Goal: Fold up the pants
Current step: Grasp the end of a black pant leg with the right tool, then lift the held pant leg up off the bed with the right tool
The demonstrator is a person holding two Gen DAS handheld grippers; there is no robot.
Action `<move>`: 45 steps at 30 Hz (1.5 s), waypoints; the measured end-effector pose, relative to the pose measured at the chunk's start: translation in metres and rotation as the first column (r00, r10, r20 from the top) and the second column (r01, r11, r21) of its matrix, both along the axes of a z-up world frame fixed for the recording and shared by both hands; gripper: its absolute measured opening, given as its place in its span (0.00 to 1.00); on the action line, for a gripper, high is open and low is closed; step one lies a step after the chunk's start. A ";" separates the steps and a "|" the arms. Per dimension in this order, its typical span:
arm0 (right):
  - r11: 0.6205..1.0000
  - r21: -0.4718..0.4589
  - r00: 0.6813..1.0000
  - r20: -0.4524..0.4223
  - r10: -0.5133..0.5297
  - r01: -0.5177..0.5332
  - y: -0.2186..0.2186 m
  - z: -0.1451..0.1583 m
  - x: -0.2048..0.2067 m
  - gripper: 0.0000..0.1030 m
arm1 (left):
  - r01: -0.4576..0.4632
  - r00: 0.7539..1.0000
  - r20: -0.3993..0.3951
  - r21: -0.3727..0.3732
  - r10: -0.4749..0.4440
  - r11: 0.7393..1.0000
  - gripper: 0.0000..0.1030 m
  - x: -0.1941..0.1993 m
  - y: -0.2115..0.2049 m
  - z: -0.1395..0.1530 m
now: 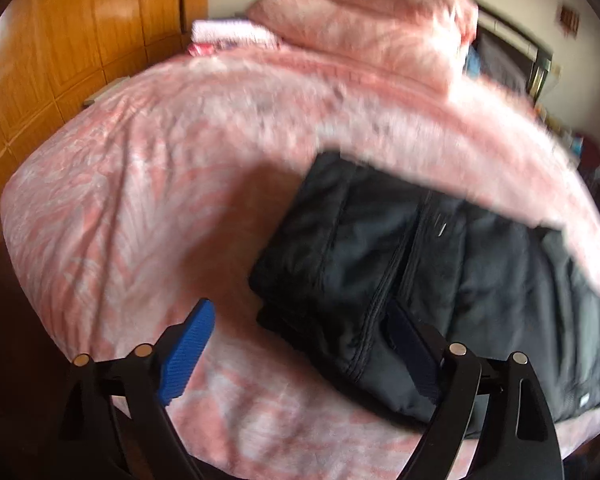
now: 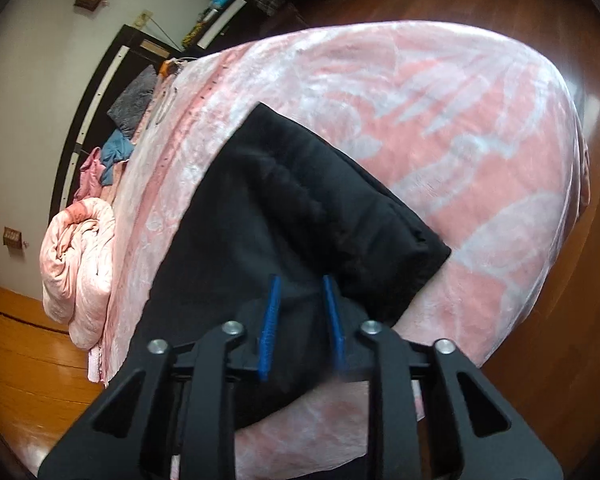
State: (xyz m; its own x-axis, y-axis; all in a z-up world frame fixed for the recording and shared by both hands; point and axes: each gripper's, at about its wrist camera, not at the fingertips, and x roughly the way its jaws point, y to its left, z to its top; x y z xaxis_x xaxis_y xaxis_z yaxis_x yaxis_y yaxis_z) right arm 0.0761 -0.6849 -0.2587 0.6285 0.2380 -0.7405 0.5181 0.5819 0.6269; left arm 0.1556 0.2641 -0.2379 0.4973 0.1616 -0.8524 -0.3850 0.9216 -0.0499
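Two grippers are over the bed (image 2: 480, 120): my left gripper (image 1: 300, 344) is spread wide, one blue pad above bare pink blanket, the other at the folded black pants (image 1: 400, 260), gripping nothing. My right gripper (image 2: 303, 322) pinches a bunch of the pants' (image 2: 284, 208) fabric near the bed's front edge.

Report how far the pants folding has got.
Done: the black pants lie on the pink blanket already doubled into layers. In hand: the right gripper pinches a bunch of their fabric; the left gripper stands open, holding nothing. Left: probably a final fold and smoothing.
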 end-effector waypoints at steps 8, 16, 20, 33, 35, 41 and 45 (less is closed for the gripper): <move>0.998 0.049 0.987 0.150 -0.054 0.047 -0.025 0.024 -0.055 0.62 | -0.047 0.999 0.012 -0.066 0.048 0.997 0.87 -0.006 0.004 -0.020; 0.965 0.250 0.964 0.229 -0.136 0.077 -0.033 -0.019 -0.061 0.62 | -0.082 0.992 0.096 -0.066 0.088 0.994 0.87 -0.015 0.003 -0.009; 0.955 0.282 0.957 0.243 -0.158 0.086 -0.031 -0.033 -0.056 0.62 | -0.107 0.990 0.088 -0.093 0.115 0.990 0.92 -0.015 0.007 -0.012; 0.969 0.236 0.933 0.329 -0.147 0.069 -0.020 -0.031 -0.022 0.59 | -0.163 0.986 0.006 -0.125 0.165 0.979 0.97 -0.007 0.003 -0.029; 0.971 0.233 0.936 0.325 -0.136 0.060 -0.019 -0.030 -0.017 0.41 | -0.164 0.986 0.004 -0.132 0.166 0.978 0.97 -0.007 0.004 -0.031; 0.984 0.168 0.947 0.300 -0.114 0.066 -0.014 -0.019 -0.008 0.20 | -0.157 0.987 -0.006 -0.131 0.158 0.979 0.97 -0.007 0.003 -0.032; 0.992 0.105 0.950 0.296 -0.100 0.071 -0.006 0.001 -0.005 0.17 | -0.152 0.988 -0.010 -0.125 0.152 0.981 0.97 -0.007 0.002 -0.032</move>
